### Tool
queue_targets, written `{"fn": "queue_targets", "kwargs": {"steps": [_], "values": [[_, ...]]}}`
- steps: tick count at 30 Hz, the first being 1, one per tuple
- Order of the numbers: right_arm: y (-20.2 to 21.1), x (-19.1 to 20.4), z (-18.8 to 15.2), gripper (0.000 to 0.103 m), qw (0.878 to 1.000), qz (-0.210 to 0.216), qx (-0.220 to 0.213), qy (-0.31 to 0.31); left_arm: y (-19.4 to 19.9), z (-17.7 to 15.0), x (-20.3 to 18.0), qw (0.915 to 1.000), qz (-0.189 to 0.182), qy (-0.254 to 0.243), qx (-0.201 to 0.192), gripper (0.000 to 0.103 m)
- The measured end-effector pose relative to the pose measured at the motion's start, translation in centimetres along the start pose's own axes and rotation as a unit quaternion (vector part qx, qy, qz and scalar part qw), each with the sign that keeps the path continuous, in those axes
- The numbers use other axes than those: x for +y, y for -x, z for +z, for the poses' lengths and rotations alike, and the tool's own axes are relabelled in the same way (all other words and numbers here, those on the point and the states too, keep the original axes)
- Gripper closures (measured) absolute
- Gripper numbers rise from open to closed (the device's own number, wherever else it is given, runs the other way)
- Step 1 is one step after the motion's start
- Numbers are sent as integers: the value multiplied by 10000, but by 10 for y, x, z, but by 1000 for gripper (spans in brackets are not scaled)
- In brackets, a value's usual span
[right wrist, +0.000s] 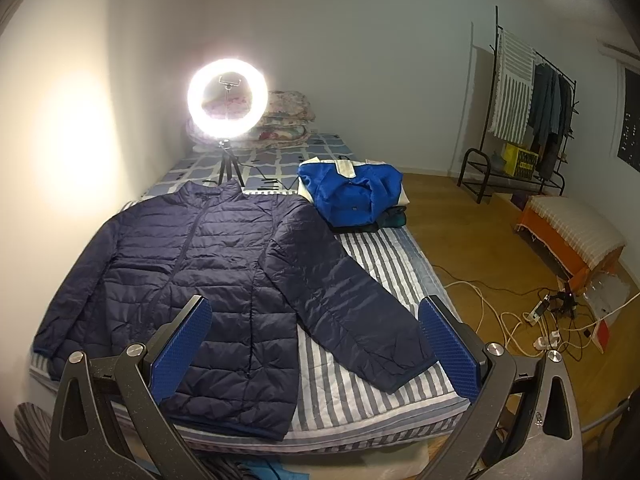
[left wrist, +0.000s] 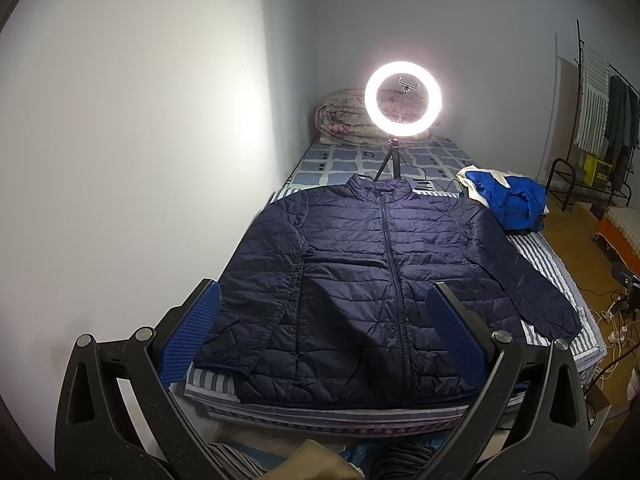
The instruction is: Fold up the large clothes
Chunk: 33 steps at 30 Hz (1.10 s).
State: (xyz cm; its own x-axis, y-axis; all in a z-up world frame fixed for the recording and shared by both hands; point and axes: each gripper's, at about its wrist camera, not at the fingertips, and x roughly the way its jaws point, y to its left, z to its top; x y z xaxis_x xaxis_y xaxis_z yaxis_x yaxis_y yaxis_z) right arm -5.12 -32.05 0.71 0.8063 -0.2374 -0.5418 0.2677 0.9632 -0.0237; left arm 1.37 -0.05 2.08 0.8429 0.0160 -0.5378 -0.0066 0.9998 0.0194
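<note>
1. A navy quilted puffer jacket [left wrist: 360, 272] lies flat on the bed [right wrist: 360, 396], front side up, with the zipper closed and the collar toward the far end.
2. Both sleeves are spread out; the one nearer to the room side [right wrist: 344, 300] goes diagonally over the striped sheet, the other one lies along the body near the wall.
3. The left gripper [left wrist: 320, 332] hovers above the hem of the jacket, its blue-padded fingers wide apart and holding nothing.
4. The right gripper [right wrist: 316, 344] hangs over the lower part of the jacket and the sleeve cuff, fingers also spread and empty.
5. Beyond the jacket, a pile of folded clothes with a bright blue jacket [right wrist: 352, 192] on top sits at the bed edge.
6. A lit ring light [left wrist: 403, 98] on a small tripod stands behind the collar, and a rolled floral quilt [left wrist: 340, 120] lies at the head of the bed.
7. A clothes rack [right wrist: 524, 112] stands at the far wall, and cables with a power strip [right wrist: 536, 312] lie on the wooden floor.
</note>
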Motion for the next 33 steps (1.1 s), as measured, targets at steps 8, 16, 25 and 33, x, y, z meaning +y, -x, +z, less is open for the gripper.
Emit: {"fn": "queue_targets", "kwargs": {"steps": [8,16,25,33], "values": [[-1,6,1,1,10000,17,-19,44,2,-7,3,10000,-8,14,-2,0],[-3,12,4,1,10000,52,-28,54,1,-8,5,10000,3,34,4,0],[-9,27,8,1,9997,135,-70,185,-9,-15,11,9999,39,72,64,0],[-18,48,15,1,9988,304,-130,369,-16,-20,22,9998,126,134,89,0]]}}
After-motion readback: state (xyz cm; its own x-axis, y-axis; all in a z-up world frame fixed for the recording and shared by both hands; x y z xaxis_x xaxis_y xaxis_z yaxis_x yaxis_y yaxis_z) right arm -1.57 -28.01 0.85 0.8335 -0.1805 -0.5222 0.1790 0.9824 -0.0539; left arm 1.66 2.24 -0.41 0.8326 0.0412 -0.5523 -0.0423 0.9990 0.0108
